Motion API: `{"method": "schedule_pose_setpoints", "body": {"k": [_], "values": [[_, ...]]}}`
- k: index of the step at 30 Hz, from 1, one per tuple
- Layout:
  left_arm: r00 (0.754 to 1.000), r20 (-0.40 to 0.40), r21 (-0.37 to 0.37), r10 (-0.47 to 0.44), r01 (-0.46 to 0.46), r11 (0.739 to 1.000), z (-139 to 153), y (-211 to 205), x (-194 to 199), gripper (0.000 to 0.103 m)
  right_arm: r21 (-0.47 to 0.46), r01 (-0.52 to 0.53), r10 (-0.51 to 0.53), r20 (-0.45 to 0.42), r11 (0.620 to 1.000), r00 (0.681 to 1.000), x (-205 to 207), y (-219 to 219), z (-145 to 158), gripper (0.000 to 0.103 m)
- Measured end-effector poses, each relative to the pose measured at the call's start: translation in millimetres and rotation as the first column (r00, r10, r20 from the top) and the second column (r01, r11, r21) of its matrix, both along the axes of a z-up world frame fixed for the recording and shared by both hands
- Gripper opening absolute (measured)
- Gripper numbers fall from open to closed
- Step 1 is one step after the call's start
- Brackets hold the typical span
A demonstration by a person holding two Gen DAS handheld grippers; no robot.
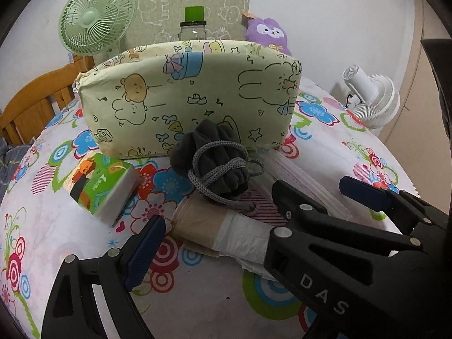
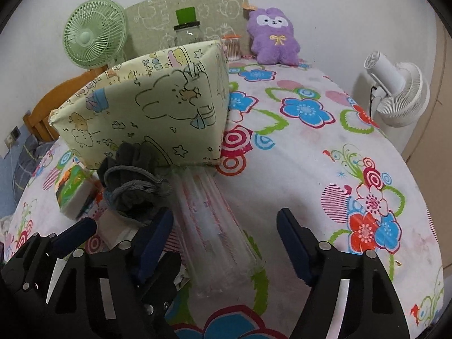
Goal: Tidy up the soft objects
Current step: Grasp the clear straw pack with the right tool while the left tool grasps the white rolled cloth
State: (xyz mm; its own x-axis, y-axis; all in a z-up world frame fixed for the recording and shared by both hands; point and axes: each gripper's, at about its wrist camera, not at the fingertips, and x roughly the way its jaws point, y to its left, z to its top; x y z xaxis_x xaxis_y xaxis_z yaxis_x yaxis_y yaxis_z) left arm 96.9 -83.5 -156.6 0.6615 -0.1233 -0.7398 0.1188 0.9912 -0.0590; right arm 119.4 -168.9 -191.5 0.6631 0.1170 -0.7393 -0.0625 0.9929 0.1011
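A pale green cartoon-print box (image 1: 192, 96) stands on the flowered bed (image 1: 325, 147). In front of it lie a dark grey drawstring pouch (image 1: 217, 163), a green tissue pack (image 1: 101, 186), a beige and white paper roll (image 1: 223, 228) and a clear plastic packet (image 2: 214, 226). My left gripper (image 1: 217, 223) is open, its jaws standing either side of the paper roll. My right gripper (image 2: 226, 240) is open, its jaws standing either side of the clear packet; it also shows in the left wrist view (image 1: 319, 195). A purple plush toy (image 2: 274, 36) sits at the far wall.
A green fan (image 1: 96, 17), a glass jar with green lid (image 1: 193, 26) and a printed board (image 1: 220, 8) stand behind the box. A white fan (image 2: 398, 90) stands at the bed's right edge. A wooden headboard (image 1: 36, 107) is at left.
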Motion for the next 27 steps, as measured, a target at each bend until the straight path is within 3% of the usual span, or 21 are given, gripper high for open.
{"method": "schedule_pose_setpoints", "body": {"k": [8, 14, 17, 27], "values": [[1.0, -0.007, 0.012, -0.008, 0.008, 1.0, -1.9, -2.5, 1.1, 0.093, -0.011, -0.032, 0.032, -0.011, 0.999, 0.999, -0.2, 1.1, -1.8, 0.056], [1.0, -0.015, 0.002, -0.021, 0.021, 1.0, -2.0, -3.1, -1.3, 0.091, 0.054, -0.06, 0.061, -0.012, 0.997, 0.998, -8.9, 0.6, 0.5, 0.042], [0.999, -0.012, -0.006, -0.035, 0.035, 0.999, -1.0, -4.7, -4.3, 0.086, 0.048, -0.06, 0.06, 0.0, 0.997, 0.998, -14.0, 1.4, 3.5, 0.026], [0.998, -0.005, -0.018, -0.066, 0.066, 0.998, 1.5, -8.5, -15.4, 0.069, 0.058, -0.035, 0.035, -0.005, 0.998, 0.999, -25.4, -2.1, 4.2, 0.025]]}}
